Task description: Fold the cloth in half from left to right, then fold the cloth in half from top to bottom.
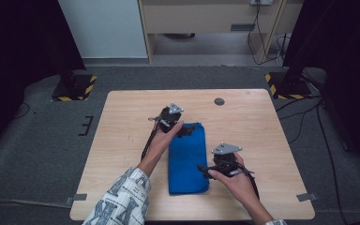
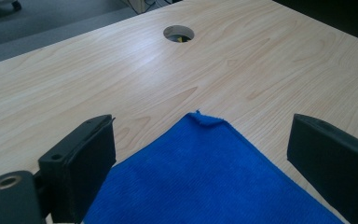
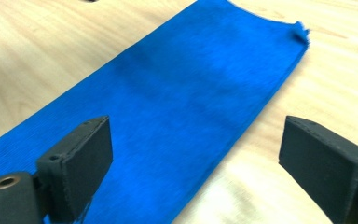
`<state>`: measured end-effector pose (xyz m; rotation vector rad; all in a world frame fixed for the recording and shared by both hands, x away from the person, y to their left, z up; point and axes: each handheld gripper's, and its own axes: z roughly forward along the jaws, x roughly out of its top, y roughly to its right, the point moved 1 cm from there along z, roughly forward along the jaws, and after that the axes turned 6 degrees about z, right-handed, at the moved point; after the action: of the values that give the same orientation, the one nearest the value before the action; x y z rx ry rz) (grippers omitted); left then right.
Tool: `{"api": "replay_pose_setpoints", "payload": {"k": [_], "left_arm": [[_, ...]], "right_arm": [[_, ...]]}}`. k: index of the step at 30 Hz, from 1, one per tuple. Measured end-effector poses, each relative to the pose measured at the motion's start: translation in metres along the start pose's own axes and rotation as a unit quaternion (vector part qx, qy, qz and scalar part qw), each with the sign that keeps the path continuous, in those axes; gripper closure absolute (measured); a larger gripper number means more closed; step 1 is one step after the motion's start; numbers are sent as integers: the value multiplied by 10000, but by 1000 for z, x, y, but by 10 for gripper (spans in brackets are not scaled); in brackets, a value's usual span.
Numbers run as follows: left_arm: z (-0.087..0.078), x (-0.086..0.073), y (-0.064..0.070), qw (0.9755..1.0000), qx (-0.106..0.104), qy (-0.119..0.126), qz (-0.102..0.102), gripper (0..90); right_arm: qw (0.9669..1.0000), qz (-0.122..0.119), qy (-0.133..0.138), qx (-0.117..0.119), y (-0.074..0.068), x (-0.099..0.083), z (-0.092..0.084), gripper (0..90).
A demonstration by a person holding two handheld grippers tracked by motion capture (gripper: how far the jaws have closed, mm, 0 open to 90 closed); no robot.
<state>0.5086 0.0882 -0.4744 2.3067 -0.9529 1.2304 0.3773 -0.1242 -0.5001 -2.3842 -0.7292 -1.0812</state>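
High view has a blue cloth (image 1: 188, 158) lying folded into a long narrow strip near the middle of the wooden surface (image 1: 122, 140), its length running away from the person. The left tongs (image 1: 182, 129) sit at the far end of the strip and the right tongs (image 1: 205, 169) at its right edge near the front, a placing that suits working the two ends of the fold at once. Both stand released: in the left gripper view the black jaws are wide apart with the cloth's far corner (image 2: 200, 116) lying flat between them, untouched by either pad, and in the right gripper view the jaws likewise gape over the strip (image 3: 168, 102) and bare wood, pressing on nothing. The cloth lies smooth, with only a small frayed tuft at one corner, so the fold looks set down and let go rather than mid-pull. Around it, a round cable hole (image 1: 219, 101) sits in the surface beyond the cloth, well apart from it. Nothing blocks either hand; two yellow-and-black striped stand bases (image 1: 74, 87) rest on the grey floor beyond the far corners.
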Motion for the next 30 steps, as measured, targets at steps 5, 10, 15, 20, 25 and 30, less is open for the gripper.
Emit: {"api": "replay_pose_setpoints", "payload": {"k": [5, 10, 15, 20, 25, 30], "left_arm": [[-13, -11, -10, 9999, 134, -79, -10, 82], [-20, -18, -25, 9993, 296, -176, -120, 95], [-23, -20, -37, 9988, 390, -229, -170, 143], [-19, -24, -45, 9974, 578, -356, -240, 177], [-9, -31, -50, 9953, 750, -522, -321, 187], [4, -38, -52, 9940, 783, -647, -409, 233]], "right_arm": [[9999, 21, 27, -106, 14, 14, 11, 158], [9996, -27, -67, -266, 30, 36, 30, 227], [9991, 16, -41, -426, 48, 60, 45, 313], [9979, 94, -94, -633, 65, 81, 60, 408], [9963, 272, -137, -809, 78, 94, 77, 424], [9960, 306, -284, -792, 83, 97, 96, 506]]}}
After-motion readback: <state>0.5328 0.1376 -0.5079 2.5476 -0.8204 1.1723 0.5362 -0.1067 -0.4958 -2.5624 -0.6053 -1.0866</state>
